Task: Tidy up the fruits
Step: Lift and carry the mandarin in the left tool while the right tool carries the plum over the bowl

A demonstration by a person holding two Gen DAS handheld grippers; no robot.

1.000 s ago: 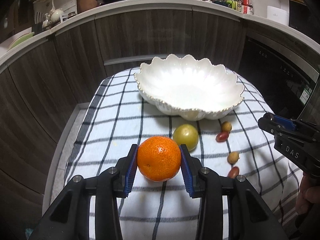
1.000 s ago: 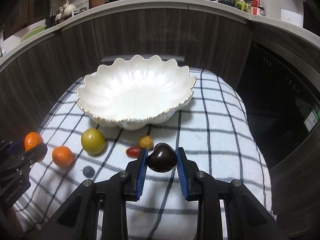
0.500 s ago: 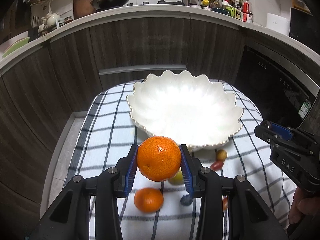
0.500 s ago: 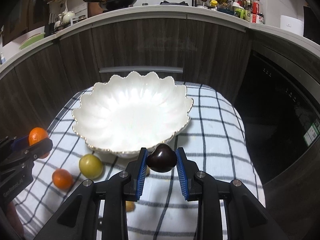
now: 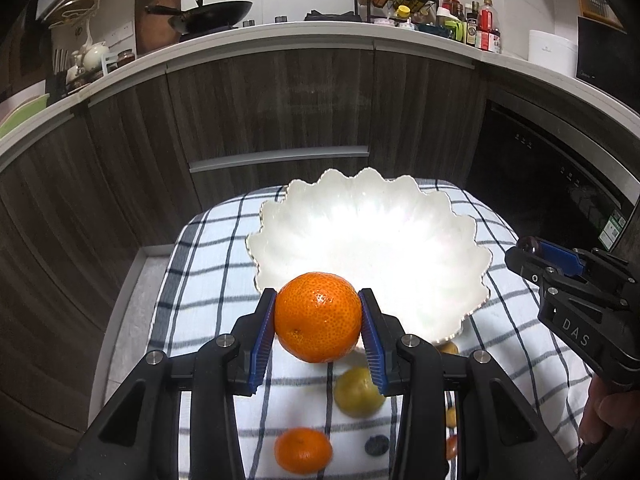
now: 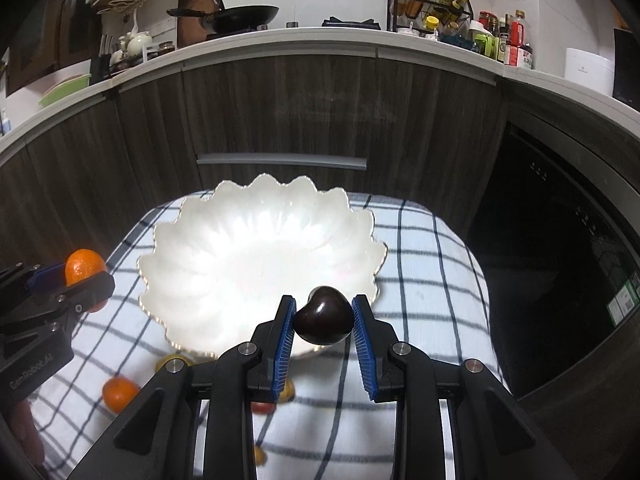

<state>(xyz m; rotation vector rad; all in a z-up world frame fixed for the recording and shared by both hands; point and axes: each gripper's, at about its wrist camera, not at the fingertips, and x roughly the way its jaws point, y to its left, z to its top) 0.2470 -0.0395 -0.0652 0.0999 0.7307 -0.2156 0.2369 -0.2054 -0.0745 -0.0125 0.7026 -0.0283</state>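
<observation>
My left gripper point(image 5: 318, 326) is shut on an orange point(image 5: 318, 316) and holds it in the air over the near rim of the white scalloped bowl point(image 5: 400, 236). My right gripper point(image 6: 323, 322) is shut on a dark cherry point(image 6: 323, 316), held above the bowl's point(image 6: 240, 256) near right rim. The bowl is empty. In the right wrist view the left gripper point(image 6: 76, 284) with the orange point(image 6: 84, 266) shows at the left. The right gripper point(image 5: 532, 260) shows at the right of the left wrist view.
On the checked cloth point(image 5: 208, 264) below lie a yellow-green fruit point(image 5: 356, 392), a small orange point(image 5: 302, 454), a blueberry point(image 5: 376, 445) and small yellowish and red fruits. Dark cabinets point(image 5: 280, 112) stand behind the table, an oven point(image 6: 560, 240) at the right.
Both grippers have risen from the cloth and moved forward toward the bowl, each carrying its fruit. The loose fruits have dropped to the bottom of both views.
</observation>
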